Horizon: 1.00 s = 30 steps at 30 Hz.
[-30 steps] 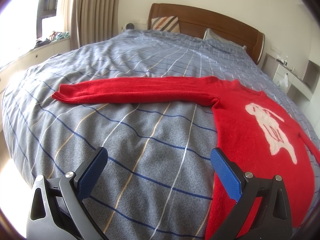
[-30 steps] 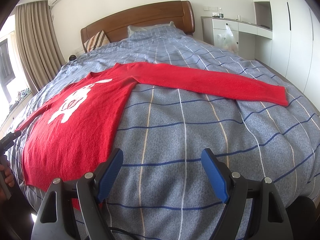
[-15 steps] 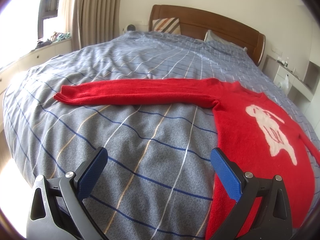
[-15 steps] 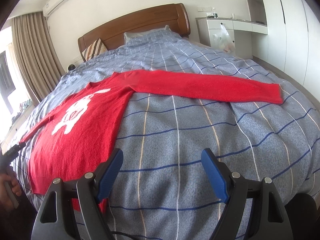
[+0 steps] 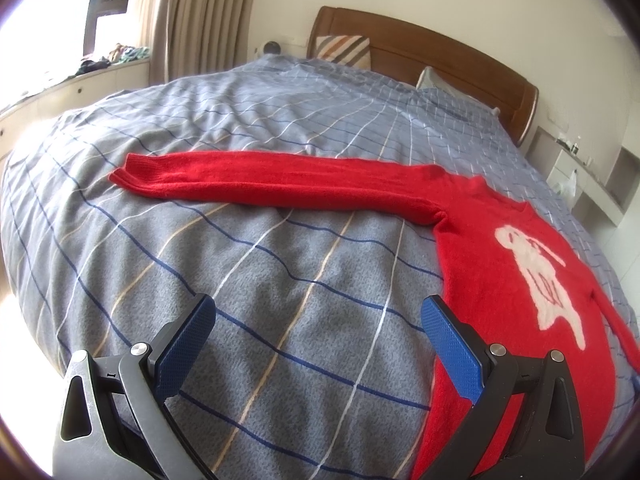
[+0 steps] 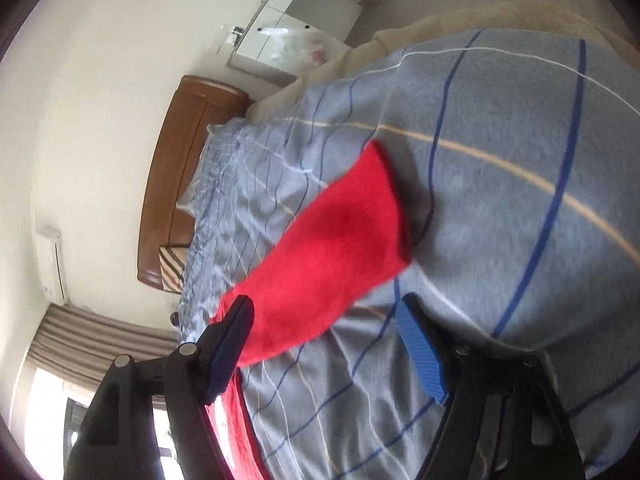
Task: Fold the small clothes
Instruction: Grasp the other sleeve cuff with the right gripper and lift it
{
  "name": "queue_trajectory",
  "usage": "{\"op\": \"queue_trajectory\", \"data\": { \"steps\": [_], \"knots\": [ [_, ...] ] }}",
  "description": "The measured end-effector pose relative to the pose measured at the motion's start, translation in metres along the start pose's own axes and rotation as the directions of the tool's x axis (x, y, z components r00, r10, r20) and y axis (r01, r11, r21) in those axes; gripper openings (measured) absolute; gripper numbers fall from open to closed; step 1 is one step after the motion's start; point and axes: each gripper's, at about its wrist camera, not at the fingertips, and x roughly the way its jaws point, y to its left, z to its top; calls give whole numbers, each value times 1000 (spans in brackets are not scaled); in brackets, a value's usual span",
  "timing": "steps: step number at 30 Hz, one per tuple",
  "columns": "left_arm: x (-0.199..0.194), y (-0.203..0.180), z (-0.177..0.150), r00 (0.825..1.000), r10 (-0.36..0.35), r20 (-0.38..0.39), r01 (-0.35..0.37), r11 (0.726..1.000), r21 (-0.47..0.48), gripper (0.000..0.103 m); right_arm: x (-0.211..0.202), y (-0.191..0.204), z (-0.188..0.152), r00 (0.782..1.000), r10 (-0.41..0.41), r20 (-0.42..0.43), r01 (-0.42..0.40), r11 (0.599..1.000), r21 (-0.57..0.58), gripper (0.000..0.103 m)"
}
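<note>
Now your red sweater lies flat on the checked bed, headboard beyond; left tongs spread, right tongs spread but narrowing, pinching nothing.

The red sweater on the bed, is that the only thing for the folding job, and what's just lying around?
For the folding:
- red sweater, spread flat with its sleeves out
- left claw, open, over the checked bedcover
- right claw, open, its jaws just closing a little, near a sleeve cuff

Just lying around:
- striped pillow
- clothes pile by the window
- plastic bag
</note>
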Motion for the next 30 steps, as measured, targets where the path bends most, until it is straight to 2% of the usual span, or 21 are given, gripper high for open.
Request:
{"op": "queue_trajectory", "data": {
  "steps": [3,6,7,8,9,10,12,15,17,19,22,24,27,30],
  "knots": [
    [-2,2,-2,1000,3,4,-3,1000,-6,103,8,-2,11,999,-4,44,2,999,43,66],
    [0,3,-2,1000,3,-3,-3,1000,-16,103,16,5,15,998,-42,48,41,999,12,58],
    [0,3,-3,1000,4,-5,-4,1000,-17,103,19,8,17,997,-61,44,61,998,-4,47],
    [1,2,-3,1000,6,-7,-6,1000,-16,103,23,10,20,996,-85,36,86,996,-23,24],
    [1,2,-3,1000,7,-7,-7,1000,-14,103,26,13,22,993,-114,24,115,992,-43,11],
    [1,2,-3,1000,7,-5,-7,1000,-14,103,29,16,25,990,-142,13,143,988,-60,6],
    [-1,2,-3,1000,5,3,-5,1000,-17,103,27,33,27,984,-173,27,175,979,-102,5],
    [0,4,-2,1000,-1,6,1,1000,-28,103,23,99,23,985,-155,78,171,943,-284,5],
    [3,5,-2,1000,-8,1,8,999,-34,103,26,157,13,991,-100,86,126,901,-415,5],
    [4,5,-1,1000,-12,-3,12,999,-36,103,33,219,-8,997,-38,62,66,840,-539,5],
    [4,7,0,1000,-23,-4,23,999,-44,103,58,305,-60,999,22,-29,-36,705,-708,5],
    [4,9,0,1000,-26,-8,26,998,-52,103,75,350,-102,992,37,-118,-115,612,-782,5],
    [4,13,0,999,-30,-13,29,997,-65,103,112,389,-169,969,12,-246,-219,503,-836,5],
    [4,13,-1,999,-31,-15,30,998,-61,103,152,395,-231,945,-49,-324,-271,436,-858,6]
  ]
}}
